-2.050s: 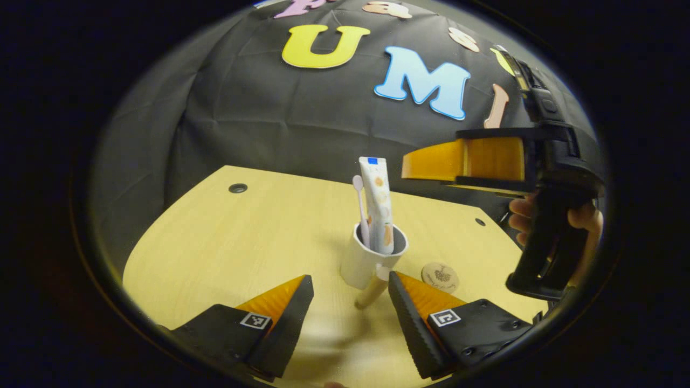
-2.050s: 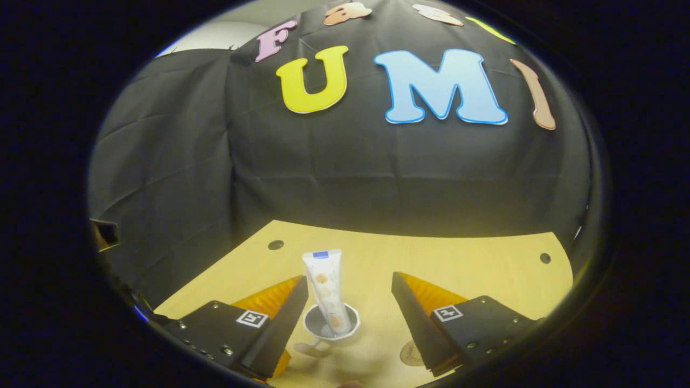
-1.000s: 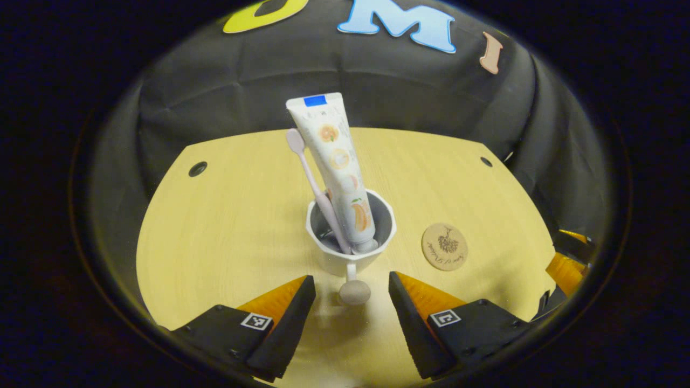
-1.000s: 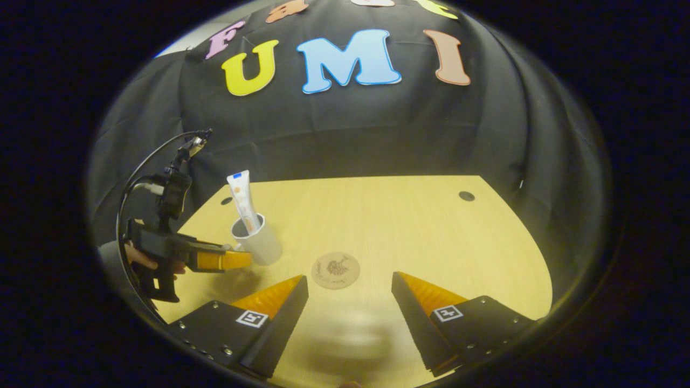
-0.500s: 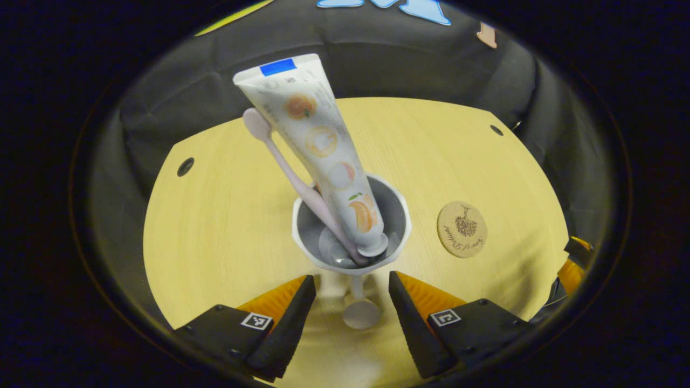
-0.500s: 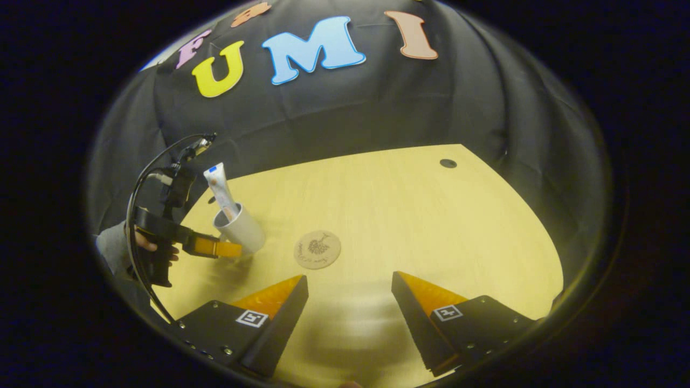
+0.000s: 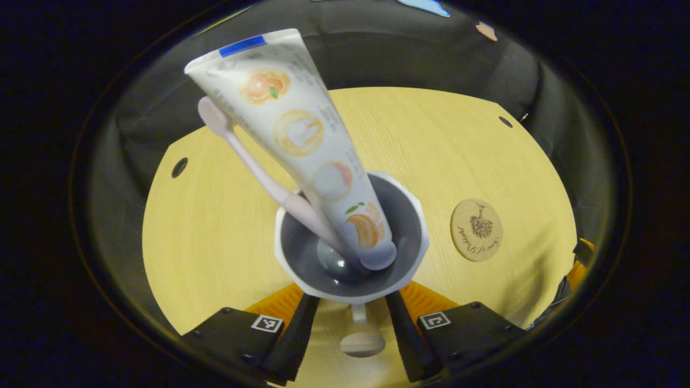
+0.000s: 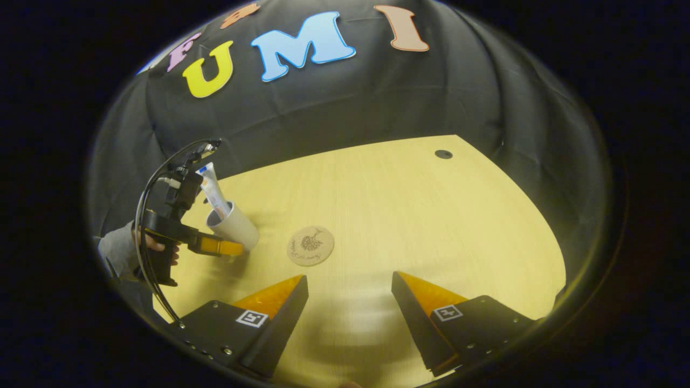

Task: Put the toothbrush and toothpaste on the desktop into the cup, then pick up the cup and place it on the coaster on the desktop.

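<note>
Black cloth walls close in behind a pale wooden desktop (image 7: 215,215) with small round holes near its far corners. On it stands the white cup (image 7: 351,237), seen from above in the left gripper view, its rim just ahead of the left gripper (image 7: 353,328) and its body set between the two fingers. The toothpaste (image 7: 302,134) stands in the cup cap-down, leaning up and away to the left of the jaws, and the toothbrush (image 7: 253,167) leans the same way just beside it, head uppermost, its lower end inside the cup. The cup's knob-ended handle (image 7: 362,340) points back toward the camera and lies in the gap between the fingers. The left jaws are drawn in narrow around the lower part of the cup; the rim hides the contact, so I cannot tell whether both fingers press on it. The round cork coaster (image 7: 476,230) lies flat on the desktop to the right of the jaws, near the cup but apart from it.

From the right gripper view, the cup (image 8: 233,226) is far off to the left of the jaws with the toothpaste (image 8: 211,189) rising from it, the left gripper (image 8: 229,248) at its base, held by a hand (image 8: 156,245) in a grey sleeve (image 8: 116,250). The coaster (image 8: 310,246) sits ahead and a little left of the right gripper (image 8: 350,302), whose jaws stand wide with nothing between them, above bare desktop (image 8: 431,215).
</note>
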{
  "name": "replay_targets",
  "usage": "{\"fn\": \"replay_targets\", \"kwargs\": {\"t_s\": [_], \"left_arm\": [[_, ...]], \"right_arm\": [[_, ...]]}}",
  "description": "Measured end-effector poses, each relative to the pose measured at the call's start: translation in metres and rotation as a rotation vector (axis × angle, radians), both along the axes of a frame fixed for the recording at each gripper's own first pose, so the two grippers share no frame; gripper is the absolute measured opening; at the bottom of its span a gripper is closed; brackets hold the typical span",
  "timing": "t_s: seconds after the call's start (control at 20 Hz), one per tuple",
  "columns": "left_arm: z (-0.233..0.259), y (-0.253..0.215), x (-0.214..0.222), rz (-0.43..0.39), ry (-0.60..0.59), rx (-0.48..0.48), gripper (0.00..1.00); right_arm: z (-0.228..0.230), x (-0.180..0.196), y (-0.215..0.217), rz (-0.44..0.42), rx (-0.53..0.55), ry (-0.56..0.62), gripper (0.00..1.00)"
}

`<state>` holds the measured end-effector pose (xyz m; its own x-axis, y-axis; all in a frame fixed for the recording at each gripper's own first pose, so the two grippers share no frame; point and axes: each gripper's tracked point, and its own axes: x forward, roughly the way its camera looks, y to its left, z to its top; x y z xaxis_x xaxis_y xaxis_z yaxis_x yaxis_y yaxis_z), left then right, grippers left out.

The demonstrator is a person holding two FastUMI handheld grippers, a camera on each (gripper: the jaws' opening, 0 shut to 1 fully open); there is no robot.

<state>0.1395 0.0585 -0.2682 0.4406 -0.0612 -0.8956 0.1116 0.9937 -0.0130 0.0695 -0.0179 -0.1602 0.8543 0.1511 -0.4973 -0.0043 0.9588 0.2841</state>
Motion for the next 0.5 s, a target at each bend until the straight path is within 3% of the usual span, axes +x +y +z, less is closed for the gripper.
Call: {"fn": "replay_targets", "kwargs": {"t_s": [0.05, 0.15, 0.3, 0.5], "left_arm": [[-0.0014, 0.0002, 0.0001, 0.006, 0.003, -0.001, 0.80], [-0.0039, 0.0005, -0.0014, 0.007, 0.008, -0.006, 0.76], [-0.0097, 0.0024, -0.0034, 0.034, 0.027, 0.002, 0.38], [-0.0095, -0.0008, 0.0001, 0.017, 0.007, 0.013, 0.42]], "right_arm": [[-0.0008, 0.0000, 0.0007, 0.002, 0.002, 0.003, 0.95], [-0.0019, -0.0006, 0.0021, 0.005, 0.003, 0.004, 0.95], [-0.0030, -0.0032, 0.0043, 0.008, 0.005, 0.005, 0.95], [-0.0021, -0.0038, 0.0040, 0.007, 0.004, 0.002, 0.95]]}}
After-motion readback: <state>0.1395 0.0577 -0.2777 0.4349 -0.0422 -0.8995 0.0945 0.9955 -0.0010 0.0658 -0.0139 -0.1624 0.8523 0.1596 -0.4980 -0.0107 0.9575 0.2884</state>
